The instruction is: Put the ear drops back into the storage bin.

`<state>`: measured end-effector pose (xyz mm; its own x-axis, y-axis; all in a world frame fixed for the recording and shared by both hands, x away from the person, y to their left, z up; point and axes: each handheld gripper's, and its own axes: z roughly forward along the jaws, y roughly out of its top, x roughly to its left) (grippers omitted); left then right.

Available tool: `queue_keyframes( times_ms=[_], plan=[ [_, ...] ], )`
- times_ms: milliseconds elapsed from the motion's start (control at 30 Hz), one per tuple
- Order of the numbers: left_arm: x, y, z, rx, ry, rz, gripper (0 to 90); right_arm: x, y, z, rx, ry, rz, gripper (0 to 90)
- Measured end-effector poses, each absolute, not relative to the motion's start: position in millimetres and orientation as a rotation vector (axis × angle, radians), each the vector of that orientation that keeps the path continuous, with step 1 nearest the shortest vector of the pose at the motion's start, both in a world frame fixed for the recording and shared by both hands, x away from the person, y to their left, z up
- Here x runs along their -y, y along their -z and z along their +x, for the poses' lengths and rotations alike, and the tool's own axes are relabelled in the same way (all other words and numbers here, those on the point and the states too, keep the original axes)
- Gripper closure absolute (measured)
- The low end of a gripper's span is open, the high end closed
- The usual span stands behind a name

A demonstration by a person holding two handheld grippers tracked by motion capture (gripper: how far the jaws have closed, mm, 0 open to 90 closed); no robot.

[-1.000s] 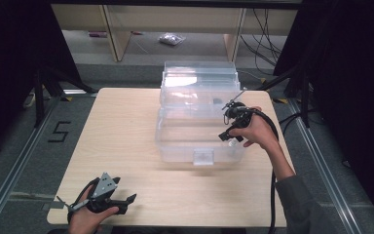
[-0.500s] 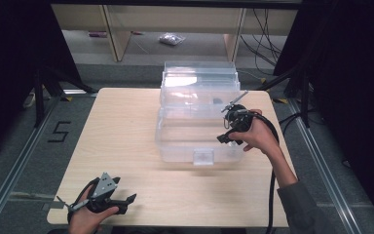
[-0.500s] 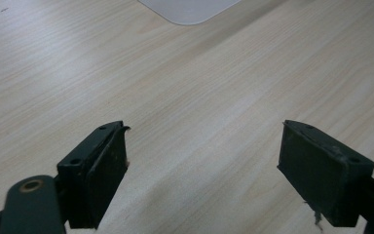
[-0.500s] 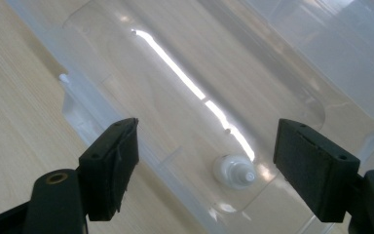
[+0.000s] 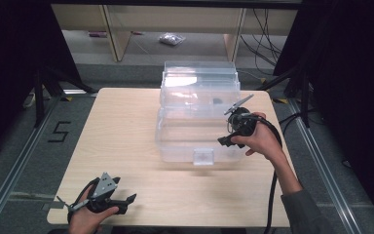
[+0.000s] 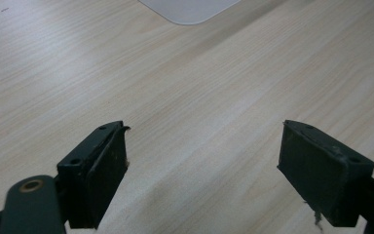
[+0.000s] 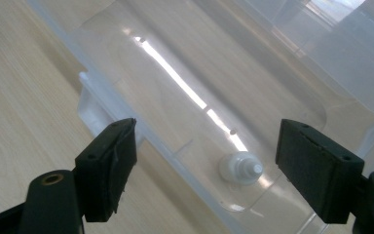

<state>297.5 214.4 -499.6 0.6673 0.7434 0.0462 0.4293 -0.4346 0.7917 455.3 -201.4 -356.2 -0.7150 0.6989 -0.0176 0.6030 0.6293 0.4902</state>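
1. Holding our right gripper (image 5: 230,130) above the right part of the clear plastic box (image 5: 195,122), we keep its jaws spread wide with nothing between them.
2. In the right gripper view, the box's transparent floor and wall lie straight ahead of the right gripper (image 7: 207,161), and the box rim crosses just in front of the left jaw.
3. A small white knob (image 7: 241,168) sits on the plastic between the two jaws, nearer the right one and a little beyond their tips; we cannot tell whether either jaw touches the box.
4. Our left gripper (image 5: 121,200) rests low at the near edge of the tabletop (image 5: 121,126), well apart from the box, which stands ahead of it and to its right.
5. In the left gripper view the left gripper (image 6: 202,165) is also released, jaws wide apart over bare wood, with a pale corner of the box (image 6: 187,7) far ahead of it.
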Motion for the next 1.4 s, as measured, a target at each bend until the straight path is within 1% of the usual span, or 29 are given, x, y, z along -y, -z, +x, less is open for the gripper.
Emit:
queue_keyframes(
  times_ms=[133,433,500,633,833,867,900,1267,1300,1400],
  plan=[
    [-213.6,499.8,297.2,-0.908,-0.490,2.080,17.2,203.3,357.6,452.5,-2.633,-0.690,1.073,23.7],
    [-214.0,499.7,297.4,-0.903,-0.505,2.088,17.2,207.9,360.0,446.9,-2.625,-0.716,1.053,23.2],
    [-213.9,499.6,297.3,-0.905,-0.508,2.089,17.1,207.6,360.6,444.5,-2.628,-0.708,1.095,23.2],
    [-213.8,499.7,297.5,-0.902,-0.503,2.089,17.2,210.6,362.5,443.6,-2.623,-0.734,1.044,23.2],
    [-213.7,499.7,297.3,-0.905,-0.508,2.090,17.2,212.1,363.1,437.5,-2.622,-0.742,1.097,22.9],
    [-213.6,499.6,297.3,-0.905,-0.508,2.090,17.2,213.3,363.5,438.0,-2.617,-0.742,1.062,22.9],
    [-213.7,499.6,297.4,-0.904,-0.509,2.090,17.2,212.2,363.5,435.9,-2.619,-0.741,1.096,22.9],
    [-213.3,500.1,297.6,-0.904,-0.512,2.086,17.2,216.9,366.2,424.4,-2.604,-0.792,1.053,22.0],
    [-213.2,500.1,297.6,-0.905,-0.515,2.085,17.2,216.6,366.0,422.3,-2.603,-0.791,1.091,22.0],
    [-213.0,500.2,297.6,-0.905,-0.515,2.084,17.2,219.5,367.2,421.2,-2.598,-0.803,1.046,21.9]
  ],
)
